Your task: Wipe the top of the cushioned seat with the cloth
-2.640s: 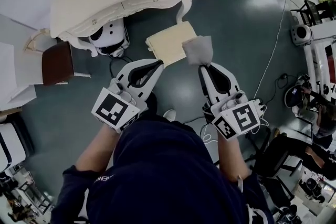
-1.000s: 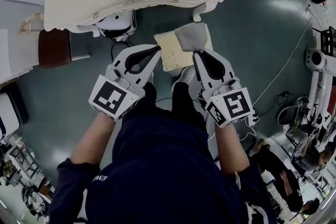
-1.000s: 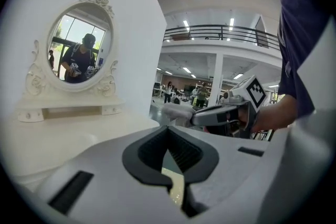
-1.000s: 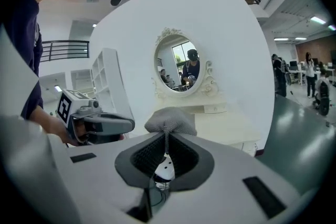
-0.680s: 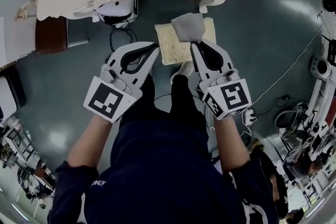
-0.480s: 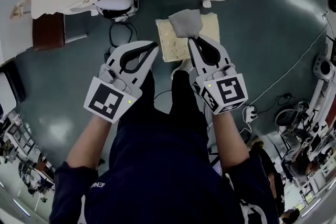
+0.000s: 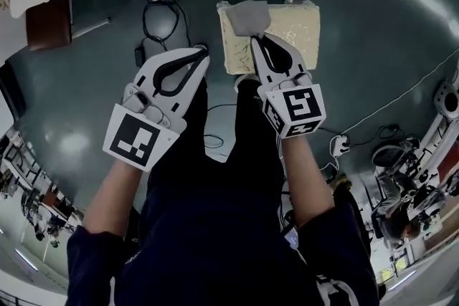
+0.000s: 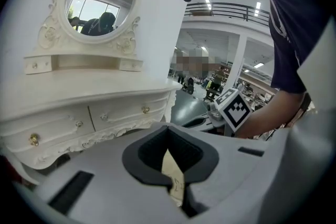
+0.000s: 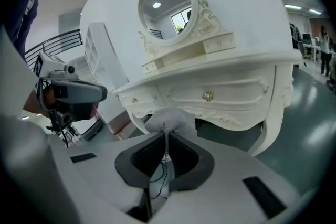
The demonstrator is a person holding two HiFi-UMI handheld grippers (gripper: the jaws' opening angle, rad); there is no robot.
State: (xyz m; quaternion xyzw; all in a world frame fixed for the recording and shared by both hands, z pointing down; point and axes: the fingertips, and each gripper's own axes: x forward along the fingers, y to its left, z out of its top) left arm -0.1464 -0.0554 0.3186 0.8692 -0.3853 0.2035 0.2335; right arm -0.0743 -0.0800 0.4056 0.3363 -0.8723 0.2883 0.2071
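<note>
floor: glossy dark green — glare patches | dressing table: cream, carved | mirror: oval | ceiling lights: on

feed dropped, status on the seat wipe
Left tool shut, empty. Right tool shut on cloth, over seat's left end. Nothing on seat in the way.

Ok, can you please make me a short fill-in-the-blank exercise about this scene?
The right gripper is shut on a grey ____.
In the head view it overlaps the cream cushioned ____.
The left gripper, jaws together, holds ____.
The white dressing table has an oval ____.
Missing: cloth; seat; nothing; mirror.
</note>
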